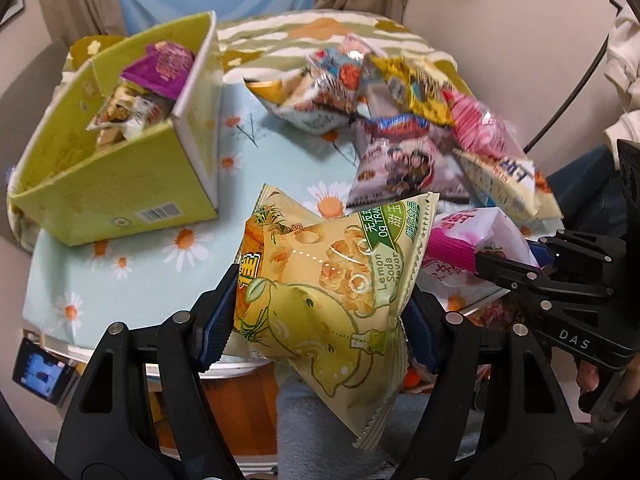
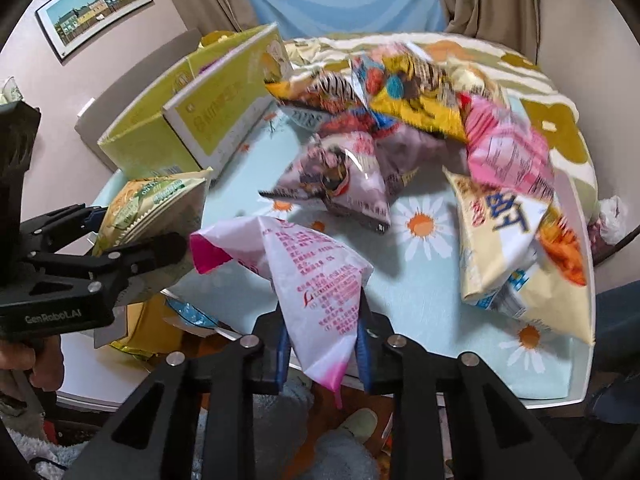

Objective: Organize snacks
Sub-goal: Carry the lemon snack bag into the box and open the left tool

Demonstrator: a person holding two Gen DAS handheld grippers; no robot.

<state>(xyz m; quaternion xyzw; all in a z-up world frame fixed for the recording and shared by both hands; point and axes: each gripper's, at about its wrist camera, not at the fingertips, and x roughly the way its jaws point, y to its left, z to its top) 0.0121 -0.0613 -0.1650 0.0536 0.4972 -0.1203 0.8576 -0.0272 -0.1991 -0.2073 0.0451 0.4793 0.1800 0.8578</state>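
My left gripper [image 1: 320, 314] is shut on a yellow lemon-soda snack bag [image 1: 320, 280], lifted above the table's near edge. In the right wrist view that left gripper [image 2: 132, 236] appears at the left with the same yellow bag [image 2: 156, 204]. My right gripper [image 2: 323, 345] is shut on the lower end of a white-and-pink snack bag [image 2: 320, 280], also lifted. From the left wrist view, the right gripper [image 1: 486, 266] and its pink bag [image 1: 468, 236] show at the right. An open green box [image 1: 120, 188] [image 2: 152, 148] with a few snack packs inside stands at the left.
A pile of several snack bags [image 1: 404, 120] [image 2: 424, 128] covers the far right of the daisy-print table [image 1: 132, 280] [image 2: 420, 284]. A small screen device [image 1: 40, 372] sits below the table's left edge. A slipper [image 2: 356, 424] is on the floor.
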